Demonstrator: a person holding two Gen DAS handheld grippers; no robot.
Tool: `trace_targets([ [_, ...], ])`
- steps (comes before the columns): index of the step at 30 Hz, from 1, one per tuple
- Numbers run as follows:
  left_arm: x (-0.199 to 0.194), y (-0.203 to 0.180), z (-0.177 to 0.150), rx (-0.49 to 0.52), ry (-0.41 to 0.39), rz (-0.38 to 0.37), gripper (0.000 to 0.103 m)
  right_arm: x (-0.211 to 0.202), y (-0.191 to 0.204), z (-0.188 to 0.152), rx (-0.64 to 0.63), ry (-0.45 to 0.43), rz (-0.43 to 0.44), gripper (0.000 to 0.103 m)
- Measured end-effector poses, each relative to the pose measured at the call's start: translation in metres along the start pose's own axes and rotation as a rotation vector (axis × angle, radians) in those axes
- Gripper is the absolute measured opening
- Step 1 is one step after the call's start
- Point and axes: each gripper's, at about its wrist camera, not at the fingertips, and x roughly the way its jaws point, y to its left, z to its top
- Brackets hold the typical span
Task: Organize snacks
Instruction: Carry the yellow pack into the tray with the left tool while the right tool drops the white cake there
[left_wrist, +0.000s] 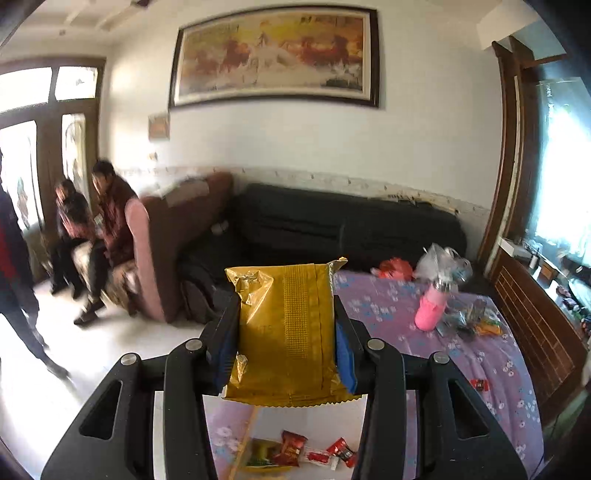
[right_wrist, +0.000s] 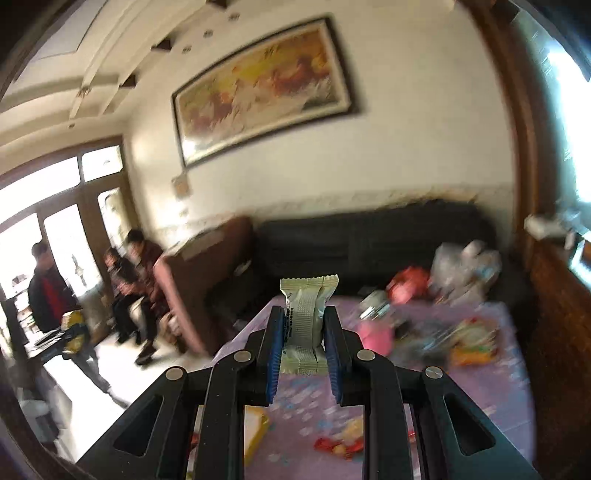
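Observation:
My left gripper (left_wrist: 286, 325) is shut on a gold foil snack packet (left_wrist: 286, 332) and holds it upright, high above the table with the purple flowered cloth (left_wrist: 480, 369). My right gripper (right_wrist: 304, 332) is shut on a small white snack packet (right_wrist: 306, 325), also lifted above the table (right_wrist: 306, 417). Below the left gripper, a white tray (left_wrist: 317, 424) holds several red snack packets (left_wrist: 293, 448). Loose red and yellow snacks (right_wrist: 343, 443) lie on the cloth below the right gripper. The right wrist view is blurred.
A pink bottle (left_wrist: 430, 310) and a pile of wrappers (left_wrist: 469, 321) sit at the table's far side, with plastic bags (left_wrist: 441, 262) behind. A black sofa (left_wrist: 351, 225) stands beyond. People (left_wrist: 110, 229) sit at the left; one stands (right_wrist: 48, 291).

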Motion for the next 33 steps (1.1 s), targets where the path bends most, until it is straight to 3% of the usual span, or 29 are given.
trace_targets([
  [9,0.137,0.012,-0.122,-0.100,0.284,-0.104,0.043,0.198,0.080,-0.146,-0.059,0.405,0.168,0.021],
  [16,0.207,0.018,-0.165,-0.119,0.478,-0.101,0.043,0.294,0.139,-0.237,-0.138,0.599,0.202,0.021],
  [21,0.233,0.027,-0.182,-0.163,0.567,-0.118,0.043,0.319,0.149,-0.257,-0.134,0.646,0.201,0.021],
  [25,0.235,0.027,-0.183,-0.158,0.565,-0.117,0.044,0.329,0.146,-0.262,-0.141,0.660,0.194,0.021],
  [29,0.236,0.028,-0.184,-0.169,0.575,-0.129,0.054,0.325,0.149,-0.259,-0.135,0.657,0.194,0.025],
  [31,0.233,0.031,-0.182,-0.190,0.579,-0.131,0.055,0.324,0.150,-0.257,-0.134,0.656,0.194,0.038],
  [33,0.224,0.031,-0.179,-0.190,0.570,-0.123,0.055,0.316,0.150,-0.254,-0.140,0.637,0.194,0.040],
])
